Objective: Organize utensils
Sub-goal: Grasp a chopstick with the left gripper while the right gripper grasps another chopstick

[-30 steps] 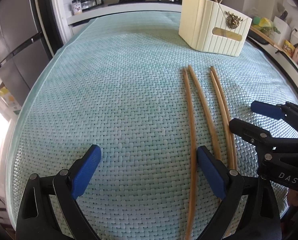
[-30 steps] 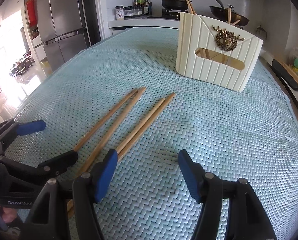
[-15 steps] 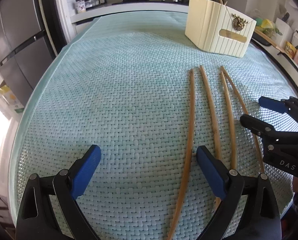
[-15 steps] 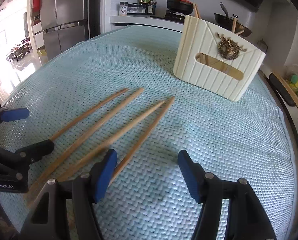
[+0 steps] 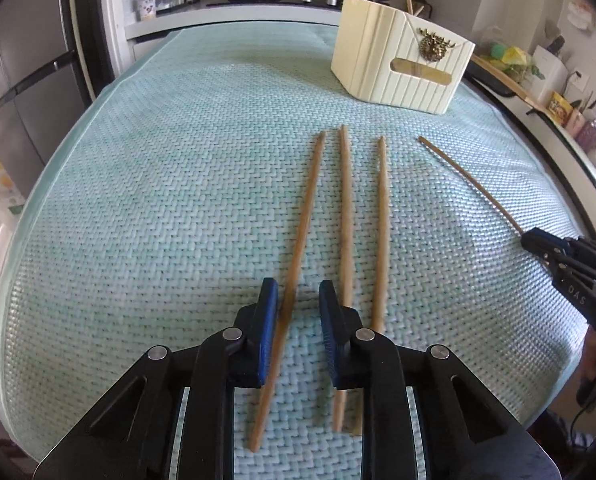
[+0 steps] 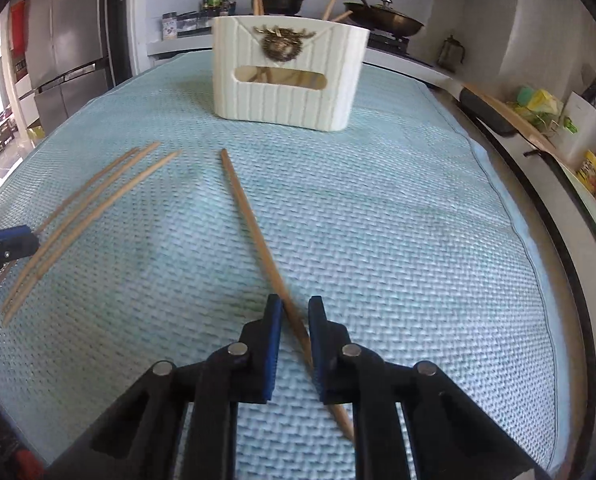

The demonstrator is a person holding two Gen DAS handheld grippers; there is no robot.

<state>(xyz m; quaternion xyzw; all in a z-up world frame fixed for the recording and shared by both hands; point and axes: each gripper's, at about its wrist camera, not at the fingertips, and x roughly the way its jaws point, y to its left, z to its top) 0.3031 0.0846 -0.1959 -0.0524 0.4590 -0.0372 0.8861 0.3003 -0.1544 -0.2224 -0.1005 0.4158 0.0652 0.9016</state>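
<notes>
Matt wooden chopsticks (image 5: 382,220), rough woven mat (image 5: 178,200)

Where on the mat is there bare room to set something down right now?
The mat is bare across the whole stretch left of the three loose chopsticks. More room lies right of the single chopstick, out to the mat's edge below the cream holder. It is crowded around the loose chopsticks, where the left gripper sits.

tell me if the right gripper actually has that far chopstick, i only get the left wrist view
Observer: Yes. The right wrist view shows the right gripper, its fingers having just been closing, pinching the chopstick.
Operator: straight in the fingers
Observer: No, it crosses them diagonally, its tail sticking out behind them.
Operator: where's it aimed
Observer: Toward the left edge of the utensil holder, which faces that gripper head-on.
</notes>
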